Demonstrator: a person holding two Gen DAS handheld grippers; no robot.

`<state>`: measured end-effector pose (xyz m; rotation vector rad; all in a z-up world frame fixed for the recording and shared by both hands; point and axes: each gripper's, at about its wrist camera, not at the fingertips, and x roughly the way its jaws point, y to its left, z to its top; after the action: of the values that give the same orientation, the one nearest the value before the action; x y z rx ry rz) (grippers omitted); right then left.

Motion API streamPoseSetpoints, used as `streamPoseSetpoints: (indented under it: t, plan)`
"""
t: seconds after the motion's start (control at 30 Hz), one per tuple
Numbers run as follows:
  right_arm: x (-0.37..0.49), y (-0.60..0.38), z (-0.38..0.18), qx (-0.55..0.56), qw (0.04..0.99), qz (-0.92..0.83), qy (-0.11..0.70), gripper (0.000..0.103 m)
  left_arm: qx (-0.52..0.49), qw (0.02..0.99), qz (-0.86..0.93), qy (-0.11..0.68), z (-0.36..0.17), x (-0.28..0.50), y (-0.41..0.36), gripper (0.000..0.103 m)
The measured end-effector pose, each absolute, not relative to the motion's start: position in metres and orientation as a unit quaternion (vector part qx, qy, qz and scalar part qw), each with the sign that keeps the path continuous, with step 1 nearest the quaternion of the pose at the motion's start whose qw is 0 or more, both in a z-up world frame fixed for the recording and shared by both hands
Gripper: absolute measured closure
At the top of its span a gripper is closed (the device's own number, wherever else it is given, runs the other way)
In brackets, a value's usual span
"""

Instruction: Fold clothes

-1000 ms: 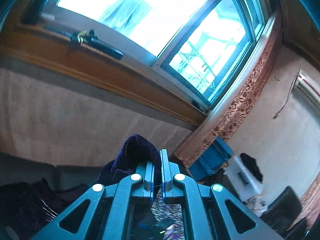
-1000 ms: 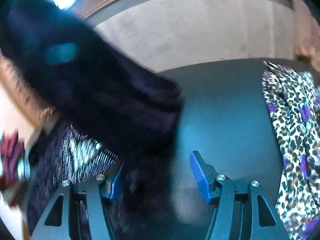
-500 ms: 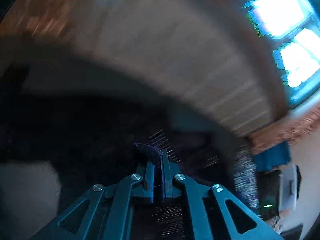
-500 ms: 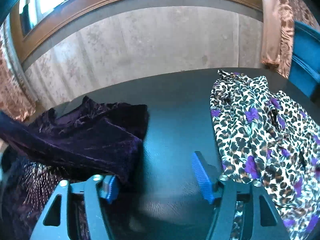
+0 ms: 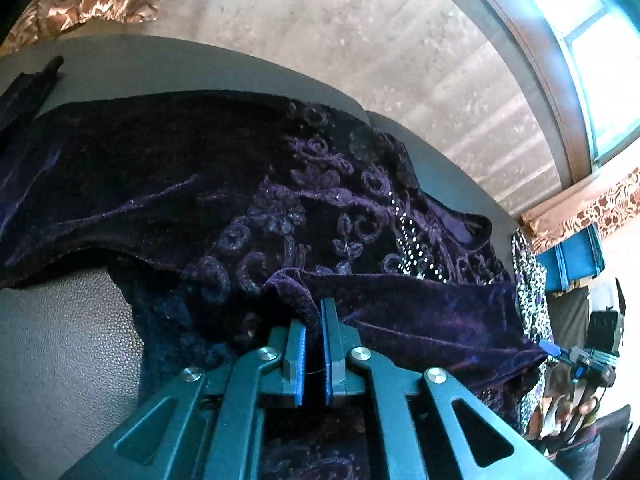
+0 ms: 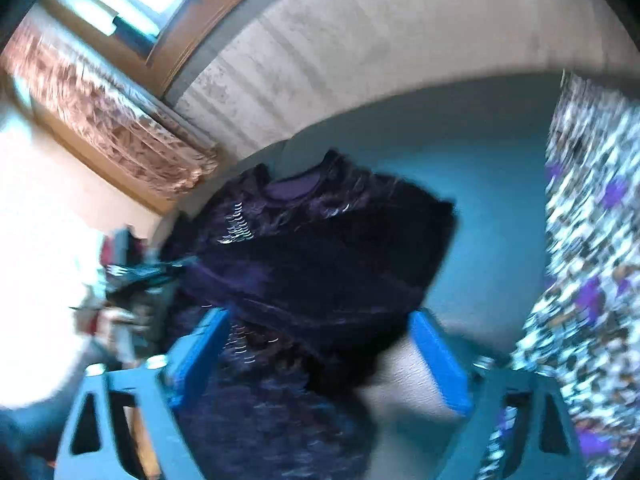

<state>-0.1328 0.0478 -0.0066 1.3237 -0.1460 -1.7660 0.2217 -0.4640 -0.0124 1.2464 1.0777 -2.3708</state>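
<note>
The left gripper (image 5: 313, 322) is pinched nearly closed on a fold of purple velvet garment (image 5: 248, 200), while the right gripper (image 6: 320, 344), jaws spread wide, appears at four o'clock in the left wrist view.

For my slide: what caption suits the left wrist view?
Left hand-held gripper pinching a purple velvet garment fold.

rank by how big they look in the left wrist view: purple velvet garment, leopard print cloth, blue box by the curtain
1. purple velvet garment, fills most of the frame, though it is nearest the camera.
2 and 3. leopard print cloth and blue box: both small at the right edge, too alike and partly hidden to rank.
</note>
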Motion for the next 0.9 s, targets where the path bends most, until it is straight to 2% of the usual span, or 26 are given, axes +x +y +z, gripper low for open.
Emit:
streamPoseSetpoints:
  t: [0.1,0.2,0.27,0.33,0.4,0.43,0.5,0.53,0.73,0.8,0.9]
  plan:
    - [-0.143,0.056,-0.004,0.526,0.419,-0.738,-0.063,0.008,0.420,0.123,-0.814,0.382,-0.017,0.224,-0.467,0.097]
    - [-0.163,0.056,-0.004,0.503,0.387,-0.768,-0.089,0.022,0.419,0.125,-0.815,0.380,-0.018,0.223,-0.465,0.097]
    - [-0.179,0.044,-0.013,0.507,0.366,-0.775,-0.093,0.035,0.419,0.126,-0.816,0.379,-0.018,0.222,-0.463,0.097]
    - [-0.193,0.024,-0.028,0.530,0.343,-0.773,-0.065,0.040,0.418,0.126,-0.818,0.373,-0.017,0.222,-0.461,0.097]
    - [-0.190,0.008,-0.039,0.537,0.330,-0.776,-0.021,0.051,0.415,0.124,-0.823,0.367,-0.015,0.223,-0.460,0.097]
    - [-0.188,0.001,-0.044,0.539,0.325,-0.777,0.001,0.051,0.413,0.124,-0.825,0.365,-0.014,0.223,-0.460,0.097]
    - [-0.183,-0.006,-0.044,0.532,0.334,-0.778,0.009,0.076,0.410,0.122,-0.830,0.359,-0.011,0.224,-0.458,0.097]
    - [-0.183,-0.008,-0.042,0.530,0.335,-0.779,0.001,0.093,0.408,0.121,-0.832,0.356,-0.010,0.224,-0.458,0.098]
    - [-0.202,-0.022,0.015,0.444,0.308,-0.841,0.030,0.097,0.323,0.083,-0.877,0.346,0.045,0.218,-0.462,0.098]
    - [-0.215,-0.026,0.035,0.415,0.285,-0.862,0.052,0.099,0.335,0.095,-0.875,0.336,0.043,0.201,-0.467,0.098]
    - [-0.242,-0.036,0.030,0.421,0.235,-0.871,0.088,0.101,0.379,0.124,-0.862,0.312,0.026,0.178,-0.471,0.098]
